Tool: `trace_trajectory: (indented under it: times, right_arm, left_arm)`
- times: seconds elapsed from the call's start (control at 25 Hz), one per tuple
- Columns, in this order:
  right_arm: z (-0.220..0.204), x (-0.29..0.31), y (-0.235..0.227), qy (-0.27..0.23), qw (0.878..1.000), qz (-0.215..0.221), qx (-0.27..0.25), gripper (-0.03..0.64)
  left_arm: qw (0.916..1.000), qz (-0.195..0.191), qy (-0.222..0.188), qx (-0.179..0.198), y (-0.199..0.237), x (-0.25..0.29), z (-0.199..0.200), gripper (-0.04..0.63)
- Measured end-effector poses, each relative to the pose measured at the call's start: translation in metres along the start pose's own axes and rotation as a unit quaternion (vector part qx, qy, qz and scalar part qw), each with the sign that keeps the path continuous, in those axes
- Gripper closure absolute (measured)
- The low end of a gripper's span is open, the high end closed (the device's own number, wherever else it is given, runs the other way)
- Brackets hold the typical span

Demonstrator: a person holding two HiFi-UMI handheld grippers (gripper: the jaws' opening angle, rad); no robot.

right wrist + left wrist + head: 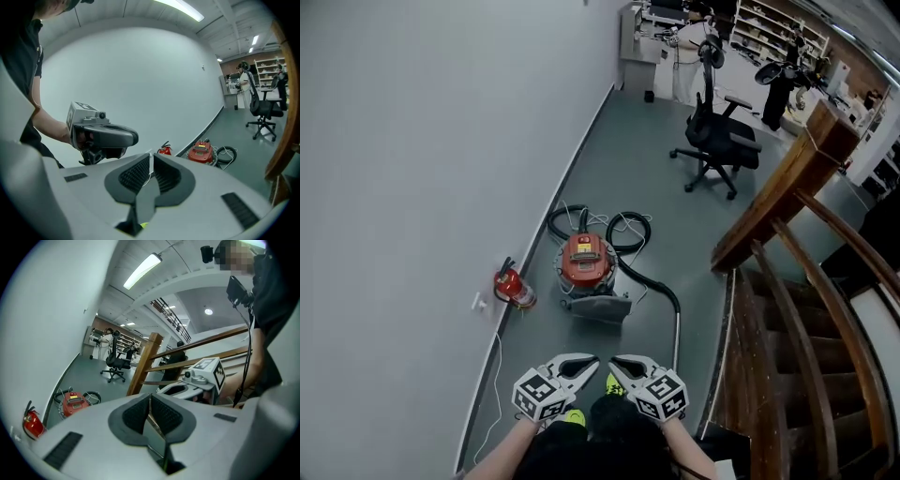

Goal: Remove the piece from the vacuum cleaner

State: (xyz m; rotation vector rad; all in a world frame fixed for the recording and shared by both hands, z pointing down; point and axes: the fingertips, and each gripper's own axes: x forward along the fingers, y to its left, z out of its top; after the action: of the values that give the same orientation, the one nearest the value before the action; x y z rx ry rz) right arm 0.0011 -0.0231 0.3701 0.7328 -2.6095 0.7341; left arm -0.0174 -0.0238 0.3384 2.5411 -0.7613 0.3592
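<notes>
Floor [581, 339] lane between wall [412, 187] and wooden stair railing [769, 211] — open up to vacuum cleaner [586, 262]. Hose [649, 279] loops behind it, trails along its right toward railing; fire extinguisher [514, 287] at wall on its left. Office chair [719, 139] well beyond.

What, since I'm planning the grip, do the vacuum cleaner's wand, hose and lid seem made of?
Wand: likely metal, pale with a sheen, thin and straight.
Hose: probably flexible plastic or rubber, matte black, lying in curves.
Lid: seemingly red plastic, smooth.
</notes>
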Motion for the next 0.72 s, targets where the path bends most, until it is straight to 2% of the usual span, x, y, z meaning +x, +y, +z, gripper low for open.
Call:
trace_trajectory:
  times: [0.48,0.72]
  right_arm:
    - [0.005,0.001,-0.045,0.017,0.999,0.034,0.002,0.568]
    - [0.000,0.001,-0.065,0.026,0.999,0.031,0.004,0.546]
  left_arm:
    - [0.9985,0.045,0.003,-0.032,0.021,0.035,0.007,0.586]
    - [0.9980,0.052,0.011,-0.036,0.033,0.049,0.005,0.569]
